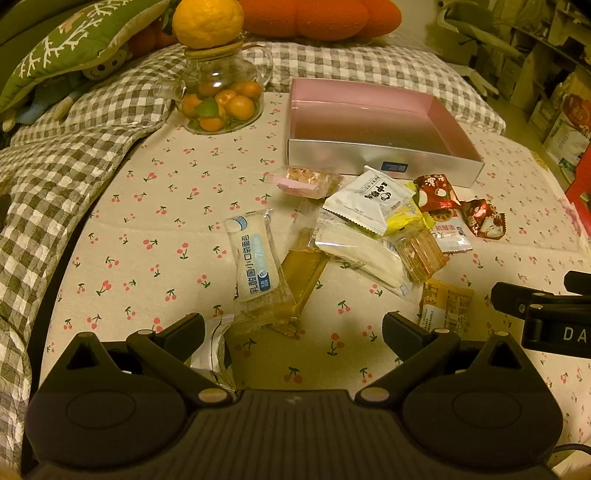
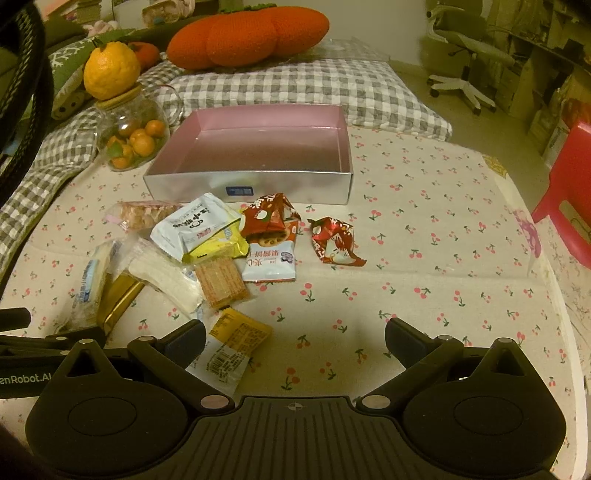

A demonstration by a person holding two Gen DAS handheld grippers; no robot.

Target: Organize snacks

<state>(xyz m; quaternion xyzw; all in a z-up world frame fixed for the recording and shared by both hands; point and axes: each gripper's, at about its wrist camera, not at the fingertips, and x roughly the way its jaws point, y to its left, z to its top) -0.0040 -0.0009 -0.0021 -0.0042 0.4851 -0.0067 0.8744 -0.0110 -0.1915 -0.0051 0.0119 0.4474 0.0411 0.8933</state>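
A pile of wrapped snacks lies on the cherry-print cloth in front of a silver box with a pink inside [image 1: 384, 162] [image 2: 251, 184], which holds nothing. In the pile are a white bread packet [image 1: 253, 260], a gold bar [image 1: 304, 275], a white pouch [image 2: 192, 225], wafers [image 2: 221, 282], two red wrappers [image 2: 334, 242] and a yellow packet [image 2: 236, 332]. My left gripper [image 1: 293, 332] is open just short of the gold bar, a silver wrapper [image 1: 212, 343] by its left finger. My right gripper [image 2: 295, 338] is open, its left finger over the yellow packet.
A glass jar of small oranges [image 1: 218, 96] with a large citrus on its lid stands left of the box. Checked bedding [image 1: 55, 155] and orange cushions [image 2: 247, 33] lie behind. A red stool [image 2: 569, 195] stands at the right edge. The right gripper's body [image 1: 546, 314] shows in the left view.
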